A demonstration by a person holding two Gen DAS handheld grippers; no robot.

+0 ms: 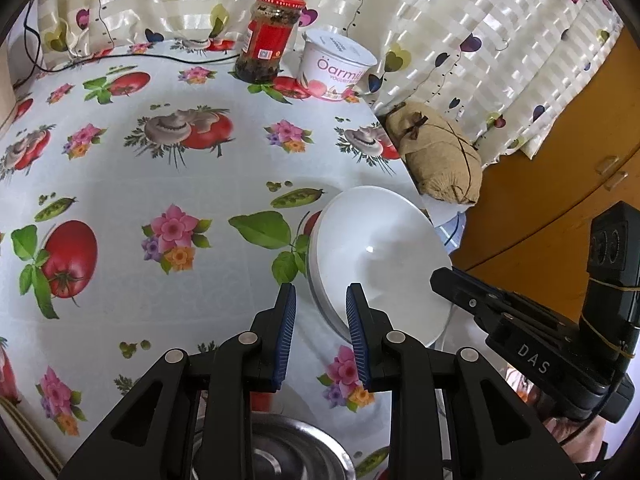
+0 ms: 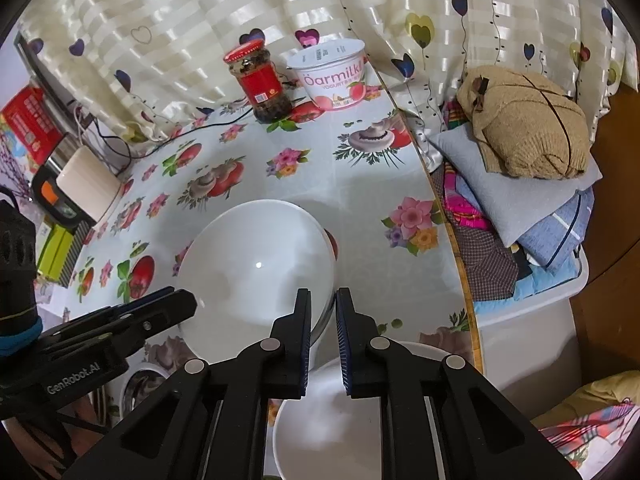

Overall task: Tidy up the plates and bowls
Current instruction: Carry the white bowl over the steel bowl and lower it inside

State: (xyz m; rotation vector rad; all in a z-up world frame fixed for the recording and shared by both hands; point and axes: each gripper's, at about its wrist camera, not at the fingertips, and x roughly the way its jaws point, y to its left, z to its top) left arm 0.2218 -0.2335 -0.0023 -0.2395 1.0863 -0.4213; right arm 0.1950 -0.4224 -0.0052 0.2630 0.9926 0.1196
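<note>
The right gripper (image 2: 323,336) has its jaws drawn almost together over the near rim of the white bowl (image 2: 256,276); the blue pads sit one inside the wall and one outside it, clamped on the rim. The left gripper (image 1: 321,336) stands about half open at the opposite side of that bowl – one pad over the tablecloth, the other just above the rim, with no sign that it presses on anything.

The white bowl sits on the flowered tablecloth (image 1: 120,184), near the table's right edge; it appears to rest on or in something pale beneath it, though I cannot tell whether that is a second bowl. Nearer than the white bowl, under the right gripper, lies a smaller white bowl (image 2: 320,428); to its left, under the left gripper, a steel bowl (image 1: 288,452) shows. Well beyond the white bowl, at the curtain, stand a red-lidded jar (image 1: 266,36) and a yogurt tub (image 1: 336,66).

The bowl looks like glazed ceramic – stiff, fairly heavy, smooth and brittle; a one-sided pinch on the rim will likely let it tip or slide, so a deep bite over the wall is best, with the left gripper taking the far side, and a gentle set-down when nesting it.
</note>
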